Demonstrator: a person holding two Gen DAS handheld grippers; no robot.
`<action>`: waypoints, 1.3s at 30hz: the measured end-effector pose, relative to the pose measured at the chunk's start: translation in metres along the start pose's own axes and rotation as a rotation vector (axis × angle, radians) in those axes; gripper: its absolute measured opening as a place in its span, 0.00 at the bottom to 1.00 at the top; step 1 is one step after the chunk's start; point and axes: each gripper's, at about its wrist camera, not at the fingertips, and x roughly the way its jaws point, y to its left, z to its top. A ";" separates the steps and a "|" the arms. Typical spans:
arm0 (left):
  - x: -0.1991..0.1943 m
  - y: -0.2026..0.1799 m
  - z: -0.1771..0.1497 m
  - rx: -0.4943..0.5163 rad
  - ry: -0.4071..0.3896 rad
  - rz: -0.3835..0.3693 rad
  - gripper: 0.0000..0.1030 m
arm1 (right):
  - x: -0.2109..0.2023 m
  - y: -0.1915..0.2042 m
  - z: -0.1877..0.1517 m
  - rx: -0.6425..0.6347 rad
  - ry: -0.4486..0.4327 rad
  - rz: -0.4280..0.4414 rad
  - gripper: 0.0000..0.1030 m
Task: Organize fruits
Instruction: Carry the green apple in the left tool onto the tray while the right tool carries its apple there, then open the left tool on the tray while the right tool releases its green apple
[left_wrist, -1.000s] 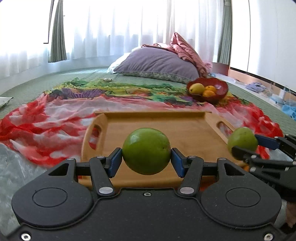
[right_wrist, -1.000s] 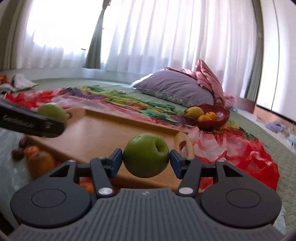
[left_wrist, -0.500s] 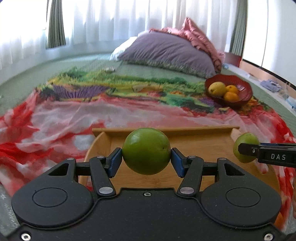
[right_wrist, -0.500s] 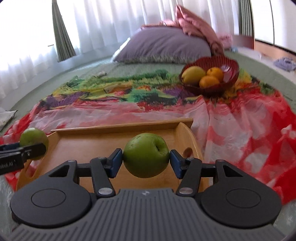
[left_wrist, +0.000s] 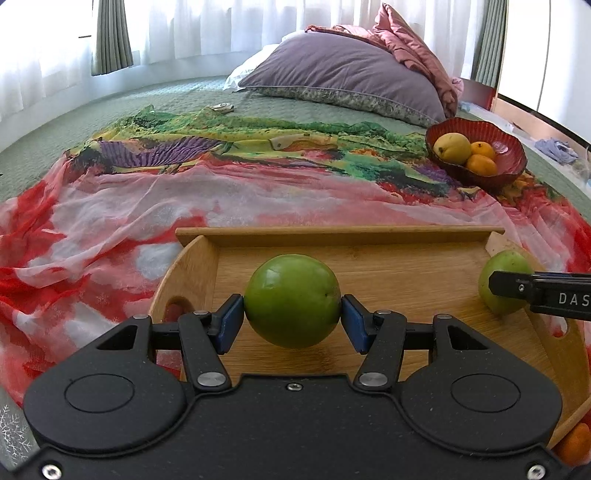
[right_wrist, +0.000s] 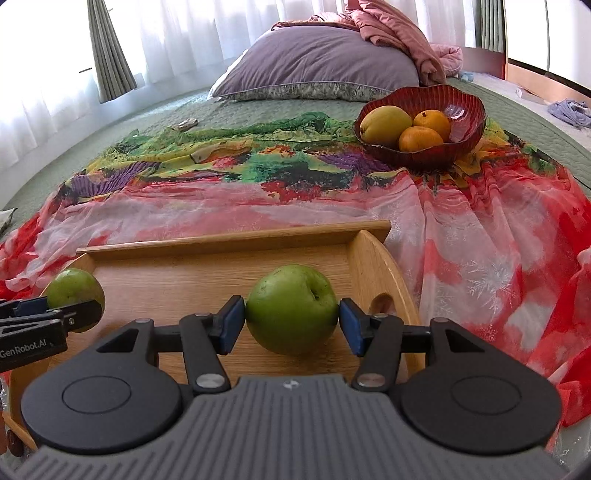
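My left gripper (left_wrist: 292, 319) is shut on a round green fruit (left_wrist: 291, 300) and holds it just above the left part of the wooden tray (left_wrist: 406, 269). My right gripper (right_wrist: 291, 321) is shut on a green apple (right_wrist: 291, 308) over the tray's right part (right_wrist: 207, 273). The apple in the right gripper also shows at the right of the left wrist view (left_wrist: 502, 277). The left gripper's fruit shows at the left of the right wrist view (right_wrist: 74, 293). A red bowl (right_wrist: 465, 122) with a yellow mango (right_wrist: 384, 123) and two oranges (right_wrist: 421, 138) stands beyond the tray.
A colourful scarf (left_wrist: 147, 192) covers the green bedspread under the tray. A purple pillow (left_wrist: 343, 77) with a pink cloth lies at the back by the curtains. An orange fruit (left_wrist: 574, 443) lies by the tray's near right corner.
Both grippers have moved forward and tilted down over the tray, each still holding its green fruit. The tray now fills the lower view and the bowl looks closer.
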 end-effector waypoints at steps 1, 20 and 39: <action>0.001 0.000 0.000 -0.001 0.001 0.002 0.53 | 0.000 -0.001 0.000 0.001 0.000 0.001 0.57; 0.006 0.000 -0.004 0.004 0.004 0.022 0.53 | 0.000 -0.001 0.000 0.004 0.000 0.002 0.57; -0.002 0.000 -0.007 0.041 -0.008 0.027 0.72 | -0.006 0.000 -0.005 -0.003 0.011 0.008 0.63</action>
